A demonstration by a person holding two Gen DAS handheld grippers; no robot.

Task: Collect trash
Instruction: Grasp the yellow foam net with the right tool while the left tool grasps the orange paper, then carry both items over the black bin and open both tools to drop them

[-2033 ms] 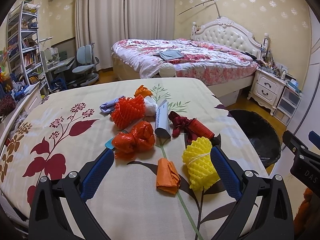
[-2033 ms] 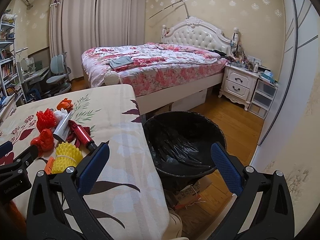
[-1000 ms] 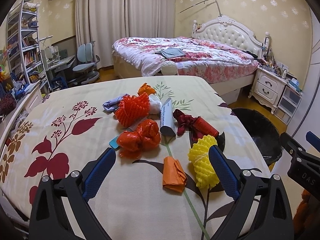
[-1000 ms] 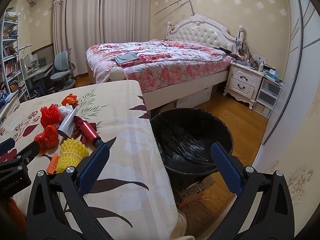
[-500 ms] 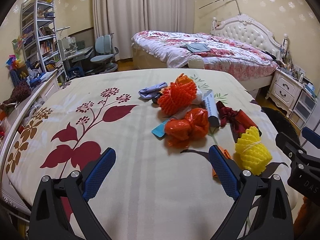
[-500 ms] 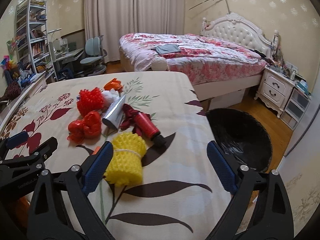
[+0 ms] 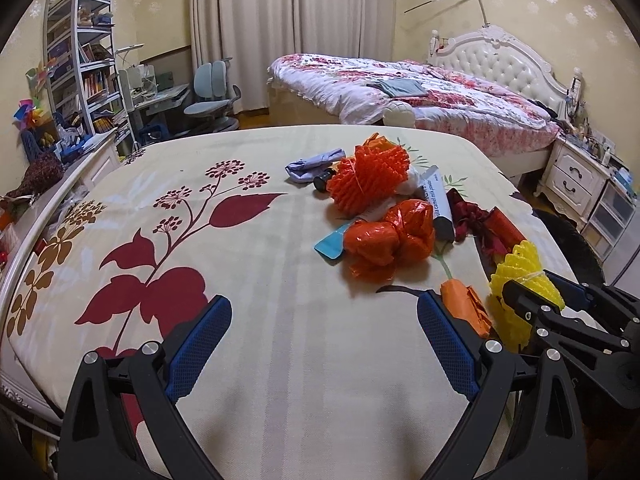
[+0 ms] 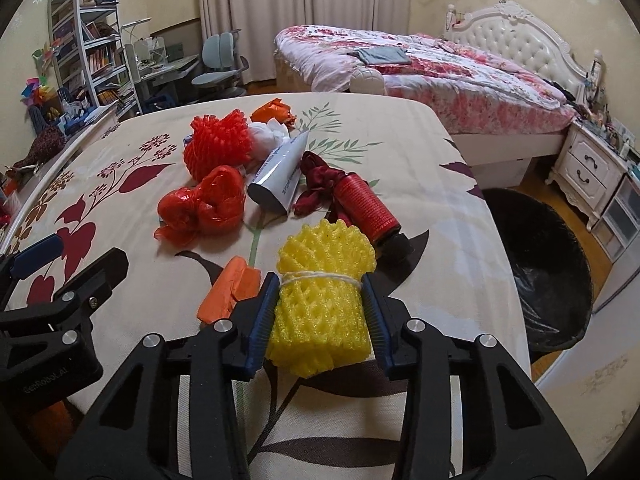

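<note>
A: Yellow foam fruit net, tied with white string: my right claw has just been closing around it and the blue pads now press both its sides. It lies on the flowered bed cover.

B: So the first piece is caught?

A: I'd judge so. Left claw gapes empty over bare cover. The black-lined trash bin waits beside the bed's right edge.

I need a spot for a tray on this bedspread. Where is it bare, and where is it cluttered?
Bare: the bedspread left of the trash, over the dark red leaf print, and the near strip before the left gripper. Crowded: the right side, from the orange foam net to the yellow foam net that the right gripper has just closed on.
</note>
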